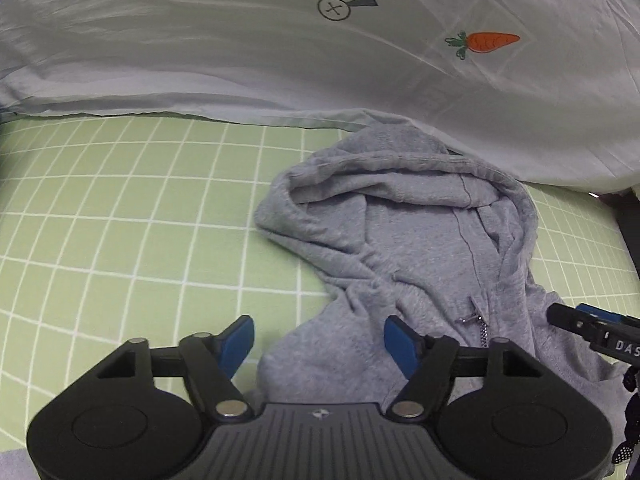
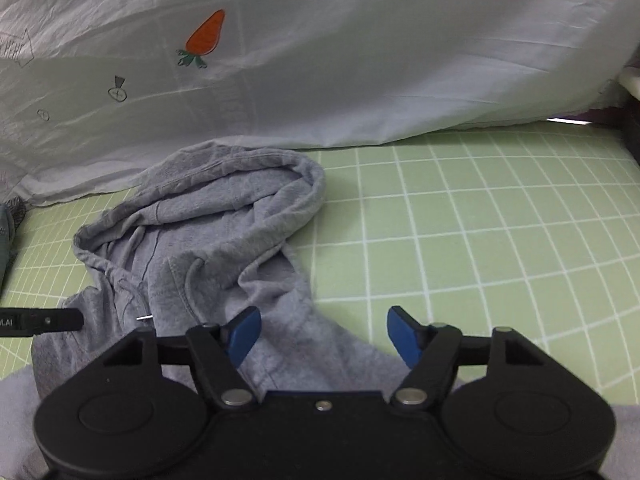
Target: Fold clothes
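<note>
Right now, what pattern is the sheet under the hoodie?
Light green sheet with a white grid, clearest in the right wrist view.

Background surfaces

Green sheet (image 1: 120,208) with white grid lines; white quilt (image 1: 280,60) along its far edge, printed with an orange carrot (image 1: 490,42).

Both wrist views look steeply down, close; they share the grey hoodie (image 1: 420,248) (image 2: 208,240).

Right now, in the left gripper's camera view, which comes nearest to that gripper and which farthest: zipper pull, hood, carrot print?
From the left gripper:
1. Zipper pull, just right of the fingers.
2. Hood, beyond, middle.
3. Carrot print, far upper right.
</note>
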Demonstrator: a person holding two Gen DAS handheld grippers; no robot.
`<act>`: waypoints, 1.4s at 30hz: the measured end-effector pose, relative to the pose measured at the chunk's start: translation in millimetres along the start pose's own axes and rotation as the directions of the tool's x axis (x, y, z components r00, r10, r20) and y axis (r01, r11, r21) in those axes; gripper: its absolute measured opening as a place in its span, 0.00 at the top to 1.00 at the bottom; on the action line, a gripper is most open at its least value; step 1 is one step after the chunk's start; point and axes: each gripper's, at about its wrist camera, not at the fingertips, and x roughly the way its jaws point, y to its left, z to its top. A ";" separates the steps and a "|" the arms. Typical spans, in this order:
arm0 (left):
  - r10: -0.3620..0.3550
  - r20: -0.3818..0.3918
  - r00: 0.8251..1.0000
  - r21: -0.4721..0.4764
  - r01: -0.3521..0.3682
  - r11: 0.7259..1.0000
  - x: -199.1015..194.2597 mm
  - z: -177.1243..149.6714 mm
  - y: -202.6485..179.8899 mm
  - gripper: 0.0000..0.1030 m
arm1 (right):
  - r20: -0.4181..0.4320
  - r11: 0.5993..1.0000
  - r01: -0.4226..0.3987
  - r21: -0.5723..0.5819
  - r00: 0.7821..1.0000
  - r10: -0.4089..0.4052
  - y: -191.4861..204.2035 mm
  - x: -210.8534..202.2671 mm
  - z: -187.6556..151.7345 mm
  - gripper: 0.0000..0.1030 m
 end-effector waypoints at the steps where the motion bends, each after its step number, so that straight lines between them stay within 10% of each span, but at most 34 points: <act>1: -0.004 -0.002 1.000 -0.003 0.004 1.000 3.3 0.8 -1.2 0.54 | -0.002 1.000 0.008 -0.018 1.000 -0.008 4.0 3.4 0.5 0.39; 3: -0.020 -0.005 1.000 -0.009 0.020 1.000 9.8 1.8 -2.8 0.84 | 0.000 0.998 0.011 -0.055 1.000 -0.011 9.8 6.1 -0.7 0.61; 8: -0.034 0.064 0.997 -0.015 0.035 0.999 20.6 0.6 -6.2 0.90 | 0.023 0.996 -0.025 -0.086 0.999 0.027 12.2 10.5 -3.1 0.92; 42: 0.034 0.195 0.980 -0.028 -0.029 0.999 59.9 37.1 -17.4 0.83 | 0.174 0.965 0.127 -0.229 0.981 -0.088 43.9 65.0 31.3 0.91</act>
